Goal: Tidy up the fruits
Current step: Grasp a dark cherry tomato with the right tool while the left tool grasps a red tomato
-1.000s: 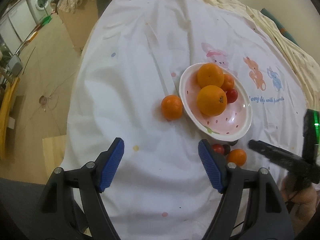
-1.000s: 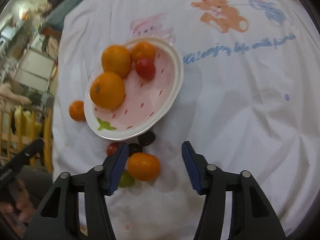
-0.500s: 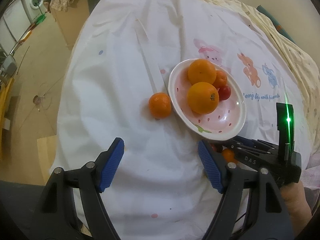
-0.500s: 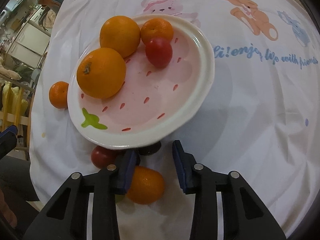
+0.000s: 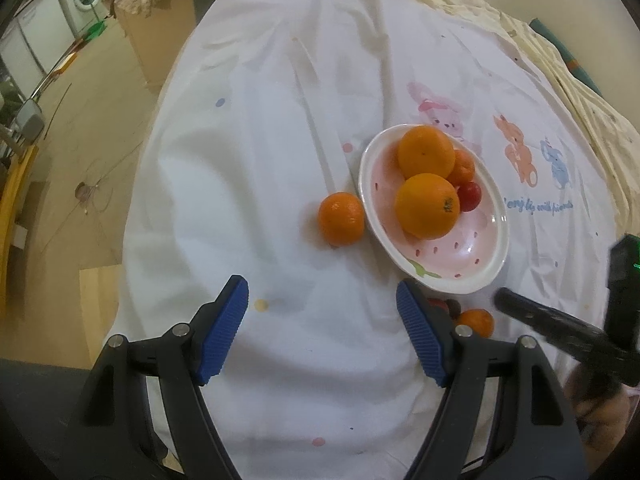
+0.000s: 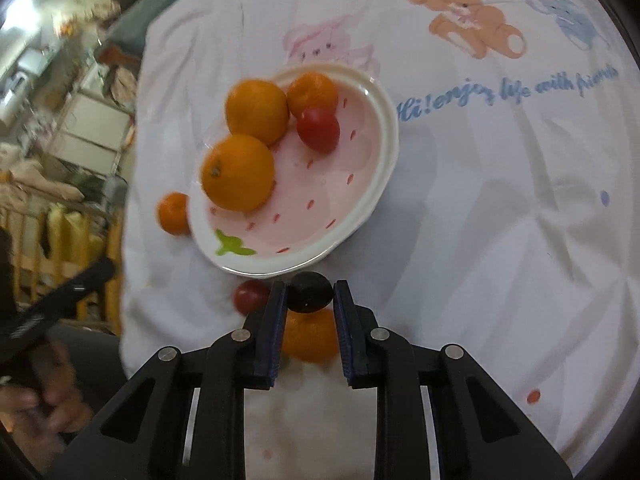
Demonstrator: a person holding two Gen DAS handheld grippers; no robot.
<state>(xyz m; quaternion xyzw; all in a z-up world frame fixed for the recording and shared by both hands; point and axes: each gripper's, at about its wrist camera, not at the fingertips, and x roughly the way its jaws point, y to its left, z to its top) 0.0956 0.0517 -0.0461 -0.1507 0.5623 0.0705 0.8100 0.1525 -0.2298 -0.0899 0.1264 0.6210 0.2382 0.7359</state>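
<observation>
Right wrist view has the right gripper [image 6: 309,298] pinching a small dark round fruit [image 6: 310,292] right at the fingertips; the jaws have just been closing and now the blue pads sit against both sides of it. That dark fruit is just off the near rim of the pink strawberry-print bowl [image 6: 372,204], on the white cartoon-print cloth [image 6: 500,240]. Under the jaws there's a small orange [image 6: 310,340], and a red cherry tomato [image 6: 250,295] sits just to the left. Inside the bowl: two big oranges [image 6: 238,172], a smaller mandarin [image 6: 312,94] and another red tomato [image 6: 318,129]. One more mandarin [image 5: 341,219] lies on the cloth touching the bowl's outer left side. In the left wrist view the left gripper [image 5: 322,334] hangs over bare cloth with its jaws spread wide, nothing between them.
</observation>
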